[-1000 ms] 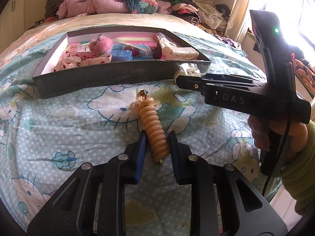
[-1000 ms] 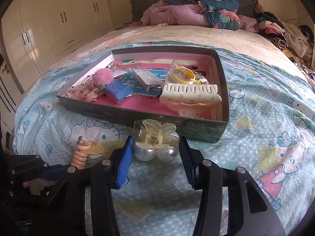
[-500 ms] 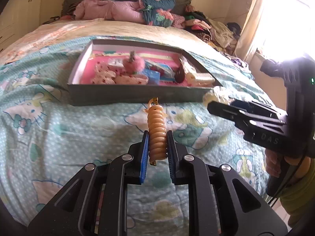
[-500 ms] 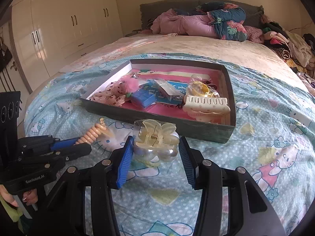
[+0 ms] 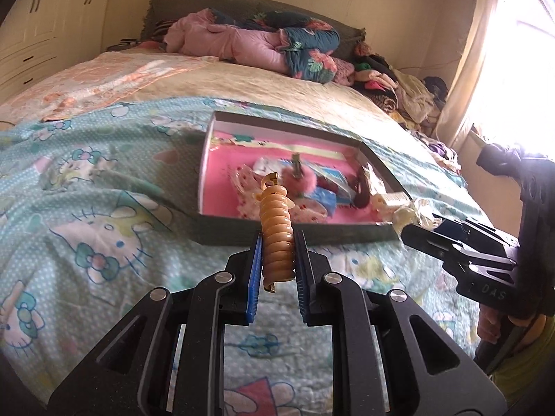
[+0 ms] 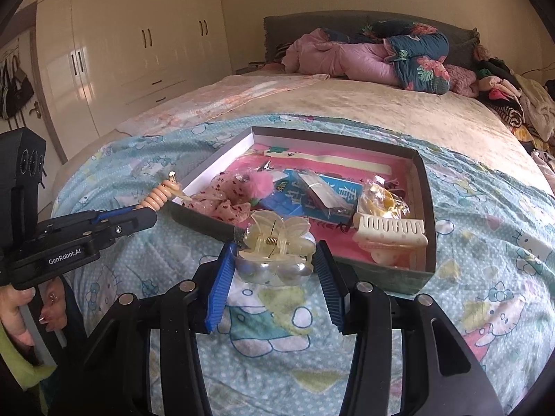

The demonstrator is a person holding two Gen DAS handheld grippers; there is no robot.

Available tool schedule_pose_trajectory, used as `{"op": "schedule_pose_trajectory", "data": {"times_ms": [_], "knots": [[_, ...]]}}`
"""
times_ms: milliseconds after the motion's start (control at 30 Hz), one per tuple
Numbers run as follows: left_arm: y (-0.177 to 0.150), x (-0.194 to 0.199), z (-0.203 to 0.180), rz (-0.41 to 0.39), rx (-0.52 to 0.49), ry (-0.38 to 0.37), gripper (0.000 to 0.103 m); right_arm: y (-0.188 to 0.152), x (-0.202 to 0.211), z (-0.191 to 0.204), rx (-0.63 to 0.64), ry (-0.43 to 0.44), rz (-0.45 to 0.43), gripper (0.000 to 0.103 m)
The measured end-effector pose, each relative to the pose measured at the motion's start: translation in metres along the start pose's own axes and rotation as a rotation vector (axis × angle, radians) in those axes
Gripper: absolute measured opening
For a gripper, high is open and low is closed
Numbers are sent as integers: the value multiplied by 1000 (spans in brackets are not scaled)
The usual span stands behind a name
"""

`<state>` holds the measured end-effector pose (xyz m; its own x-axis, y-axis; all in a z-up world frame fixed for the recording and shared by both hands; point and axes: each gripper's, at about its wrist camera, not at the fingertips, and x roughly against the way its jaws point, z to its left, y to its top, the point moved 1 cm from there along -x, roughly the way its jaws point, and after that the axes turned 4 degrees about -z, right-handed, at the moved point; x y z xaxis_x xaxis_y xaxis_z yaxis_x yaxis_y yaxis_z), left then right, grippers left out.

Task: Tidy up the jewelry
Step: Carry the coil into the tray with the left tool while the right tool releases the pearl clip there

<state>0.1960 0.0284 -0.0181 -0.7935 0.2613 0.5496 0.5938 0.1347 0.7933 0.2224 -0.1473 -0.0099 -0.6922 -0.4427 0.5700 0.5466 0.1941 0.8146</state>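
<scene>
With the left tool (image 5: 277,253) clamped on the spiral clip (image 5: 276,232) and the right tool (image 6: 274,263) pinching the pearl claw clip (image 6: 275,249), either could slip short of the box (image 6: 430,222) at twelve o'clock.

Two claws are counted, the left claw (image 5: 277,242) and the right claw (image 6: 274,260), and one hair piece is gripped in each: one spiral hair tie (image 5: 276,239) and one clear pearl claw clip (image 6: 274,253). Ahead of the claws, one box (image 6: 429,208) is seen, in which one cream comb clip (image 6: 390,234), one pink pompom (image 6: 260,185), one polka-dot scrunchie (image 6: 222,204) and one blue packet (image 6: 333,190) are counted.
</scene>
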Motion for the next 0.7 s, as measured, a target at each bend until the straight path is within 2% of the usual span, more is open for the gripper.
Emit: {"op": "schedule_pose_trajectory", "data": {"times_ms": [333,700], "knots": [[20,-6,17,-33,24,21,11,25,-16,8,17,13,-28,45],[33,-29,27,-25,31,41,11,40,-40,-1,18,-12,-26,45]]}}
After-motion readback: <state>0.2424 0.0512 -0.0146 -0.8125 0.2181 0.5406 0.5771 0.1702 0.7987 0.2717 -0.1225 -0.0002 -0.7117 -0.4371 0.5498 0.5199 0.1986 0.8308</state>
